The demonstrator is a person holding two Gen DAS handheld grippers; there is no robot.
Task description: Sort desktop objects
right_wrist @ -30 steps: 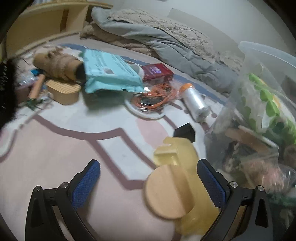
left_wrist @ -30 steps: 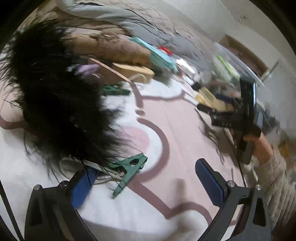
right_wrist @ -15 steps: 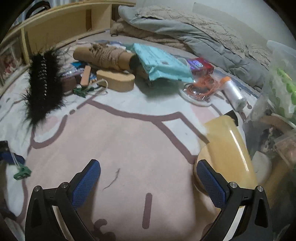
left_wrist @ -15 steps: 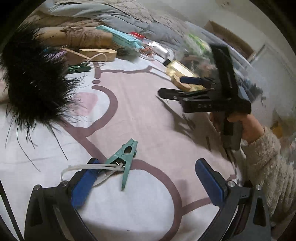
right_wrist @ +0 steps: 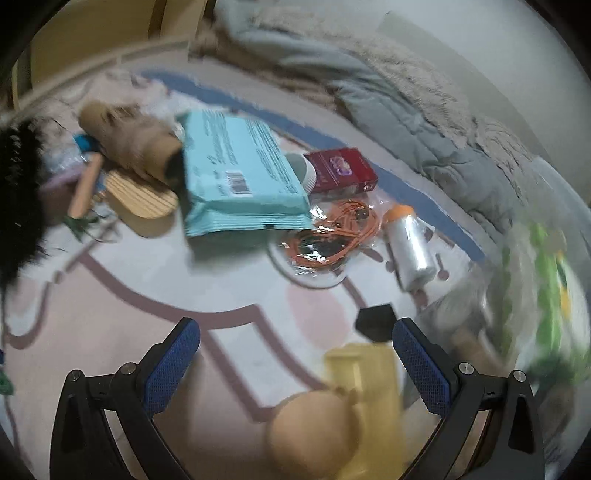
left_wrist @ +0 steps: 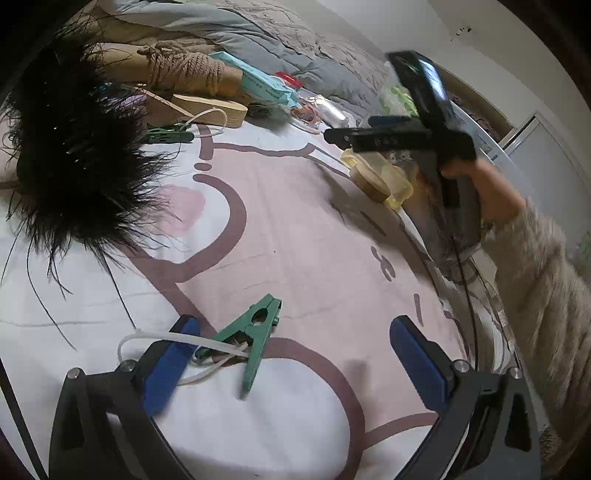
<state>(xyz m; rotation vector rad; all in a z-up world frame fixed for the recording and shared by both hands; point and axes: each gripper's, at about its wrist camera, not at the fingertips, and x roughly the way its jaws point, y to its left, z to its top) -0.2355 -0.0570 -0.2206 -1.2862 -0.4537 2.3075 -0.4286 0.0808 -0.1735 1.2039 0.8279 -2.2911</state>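
Note:
My left gripper is open and empty, low over the pink-and-white mat. A green clothes peg with a white cable tie lies just inside its left finger. A black feathery duster lies at the left. My right gripper is open and empty above a yellow jar with a round wooden lid; the view is blurred. In the left wrist view the right gripper hovers over that jar.
Teal wipes pack, red box, orange cord in a bag, clear roll, twine-wrapped tube, wooden oval box, second green peg. A clear plastic bin stands at the right. Grey blanket behind.
My right gripper swung back over the yellow jar, towards the clutter at the back. My left gripper shifted slightly; the green peg stays by its left finger.

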